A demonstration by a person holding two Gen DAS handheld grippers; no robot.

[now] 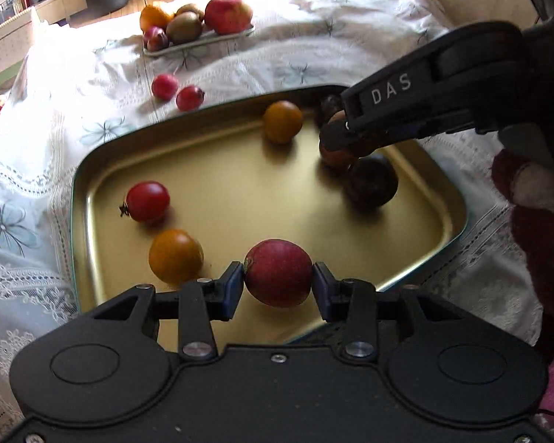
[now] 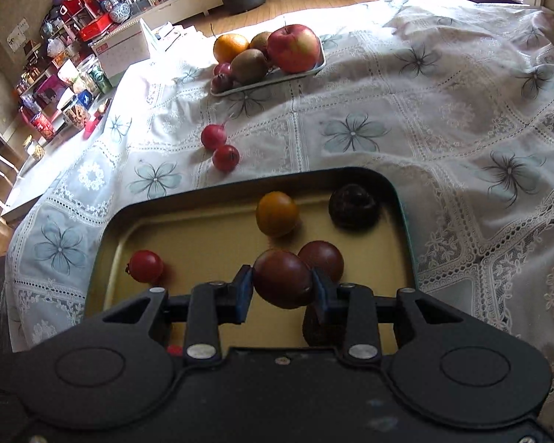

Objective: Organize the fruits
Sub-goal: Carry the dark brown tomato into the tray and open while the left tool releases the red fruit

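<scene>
Lying on a flowered lace tablecloth [image 2: 443,118] that covers the tabletop, a gold tray [image 1: 240,184] takes up the near middle of both views. At the tray's left sits a red cherry tomato [image 1: 147,201] with its dark stem cap turned outward, and nearer the camera an orange tomato [image 1: 175,256] rests just beside the left gripper [image 1: 279,280]. That gripper is clamped on a red fruit [image 1: 278,272], its blue pads pressing both sides, above the tray's near edge. Further in, a second orange tomato [image 1: 282,121] lies close to the far rim. To the right, the right gripper [image 2: 282,288] is clamped on a dark red tomato [image 2: 282,278], above the tray floor; a similar dark red tomato [image 2: 323,258] sits just behind it, touching or nearly so. A very dark round fruit [image 2: 352,205] rests in the tray's far right corner, and another dark fruit [image 1: 371,181] lies near the right rim, below the right gripper in the left view. Beyond the tray, two small red fruits [image 2: 219,147] lie side by side on the cloth. Far back stands a small metal tray [image 2: 314,68] with an apple [image 2: 293,48], an orange [image 2: 229,46], kiwis [image 2: 249,64] and small plums [image 2: 221,77]. A gloved hand [image 1: 528,184] shows at the right edge of the left view.
</scene>
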